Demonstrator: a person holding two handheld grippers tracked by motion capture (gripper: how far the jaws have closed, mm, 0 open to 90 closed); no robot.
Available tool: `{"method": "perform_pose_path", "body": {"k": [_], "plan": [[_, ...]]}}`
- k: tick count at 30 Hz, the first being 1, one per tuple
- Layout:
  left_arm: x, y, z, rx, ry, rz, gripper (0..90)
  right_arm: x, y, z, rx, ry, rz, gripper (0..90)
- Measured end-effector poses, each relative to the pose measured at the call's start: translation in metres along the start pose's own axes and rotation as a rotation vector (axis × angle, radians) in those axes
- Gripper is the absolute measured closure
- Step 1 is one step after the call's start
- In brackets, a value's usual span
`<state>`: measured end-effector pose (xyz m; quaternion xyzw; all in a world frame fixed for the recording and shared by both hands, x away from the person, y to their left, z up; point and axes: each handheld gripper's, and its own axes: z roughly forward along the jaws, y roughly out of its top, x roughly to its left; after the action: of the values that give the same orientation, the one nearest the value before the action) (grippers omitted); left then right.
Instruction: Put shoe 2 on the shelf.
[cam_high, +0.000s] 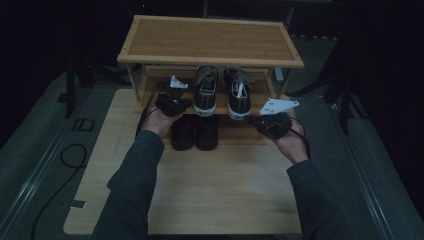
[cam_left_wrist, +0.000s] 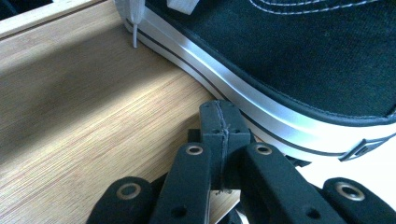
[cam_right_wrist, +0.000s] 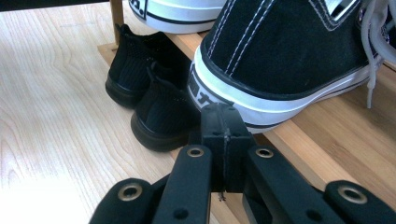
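Clenched empty, left claw (cam_left_wrist: 219, 116) and right claw (cam_right_wrist: 219, 119) nose against the sneakers (cam_high: 222, 92).

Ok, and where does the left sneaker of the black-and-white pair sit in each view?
High view: left sneaker at centre, on the rack's middle shelf.
Left gripper view: upper right, its side and white sole just past the shut fingers.
Right gripper view: top edge, white heel beyond the other sneaker.
Shared landmark: the wooden shelf under the pair.

Sneakers (cam_high: 222, 92) on the rack's (cam_high: 210, 40) middle shelf; slip-on shoes (cam_high: 195, 132) below, in front.
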<state>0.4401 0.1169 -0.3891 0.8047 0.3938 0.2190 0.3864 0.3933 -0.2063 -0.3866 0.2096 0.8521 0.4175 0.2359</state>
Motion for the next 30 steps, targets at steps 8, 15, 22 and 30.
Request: {"method": "perform_pose_path", "body": {"k": [8,15,22,30], "plan": [[0.0,0.0,0.0,0.001,0.002,0.003,90.0,0.0,0.005,0.002,-0.019,-0.003,0.002,90.0],[0.0,0.0,0.0,0.001,0.0,0.002,90.0,0.002,0.006,0.01,-0.02,0.0,0.0,90.0],[0.0,0.0,0.0,0.001,0.0,0.0,90.0,0.002,0.008,0.014,-0.003,-0.004,-0.013,90.0],[0.0,0.0,0.0,-0.001,-0.001,-0.003,90.0,-0.004,0.005,0.014,0.003,-0.006,-0.001,90.0]]}}
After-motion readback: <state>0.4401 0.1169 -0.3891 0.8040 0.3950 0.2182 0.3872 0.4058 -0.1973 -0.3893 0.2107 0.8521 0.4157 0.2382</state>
